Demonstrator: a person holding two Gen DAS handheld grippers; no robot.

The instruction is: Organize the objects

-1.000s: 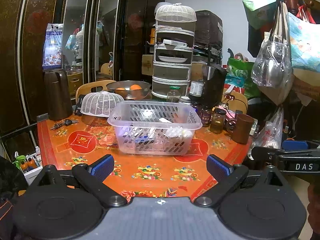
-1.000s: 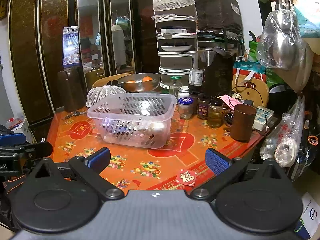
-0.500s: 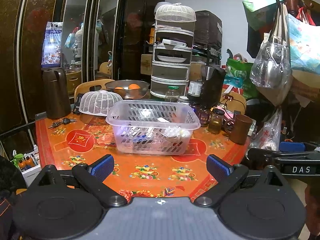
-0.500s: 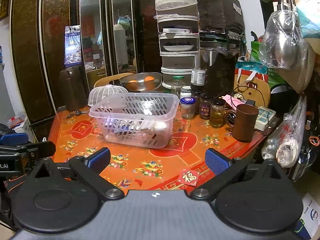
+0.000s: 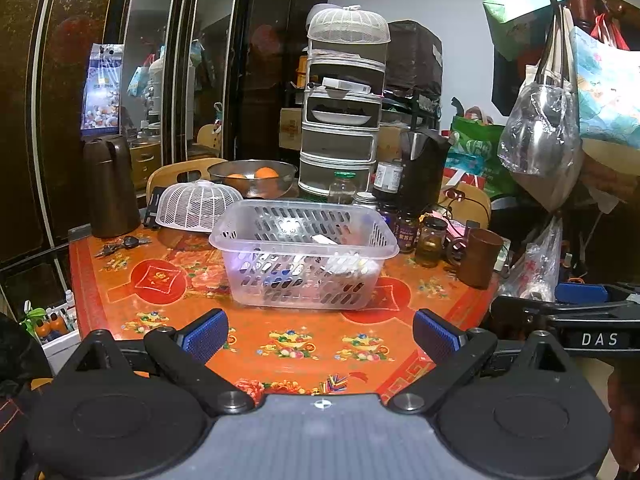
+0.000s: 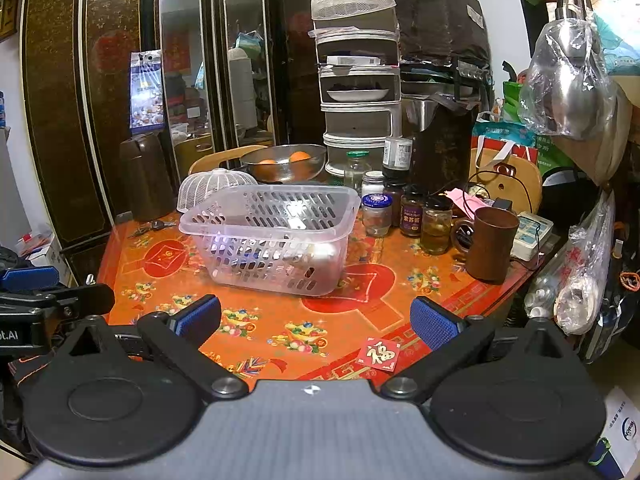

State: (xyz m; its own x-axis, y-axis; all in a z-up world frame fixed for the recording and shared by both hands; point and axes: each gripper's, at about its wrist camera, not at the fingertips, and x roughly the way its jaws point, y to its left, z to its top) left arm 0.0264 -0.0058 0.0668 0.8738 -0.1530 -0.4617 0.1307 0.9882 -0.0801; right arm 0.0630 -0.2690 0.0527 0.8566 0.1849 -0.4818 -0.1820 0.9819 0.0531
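Observation:
A clear slotted plastic basket (image 5: 304, 254) stands mid-table on the orange patterned tablecloth (image 5: 288, 344), with several small items inside; it also shows in the right wrist view (image 6: 272, 236). My left gripper (image 5: 320, 334) is open and empty, held back at the table's near edge, well short of the basket. My right gripper (image 6: 316, 322) is open and empty, also near the front edge. The right gripper's arm shows at the right of the left wrist view (image 5: 568, 312).
Several jars (image 6: 412, 216) and a brown mug (image 6: 490, 244) stand right of the basket. A white mesh cover (image 5: 194, 204), a steel bowl with oranges (image 5: 252, 176), a brown jug (image 5: 108, 186), keys (image 5: 120, 244) and a tiered rack (image 5: 344, 120) stand behind. Bags hang at right.
Both grippers have drawn back slightly from the table, so the basket looks a little farther off. Both stay open and empty.

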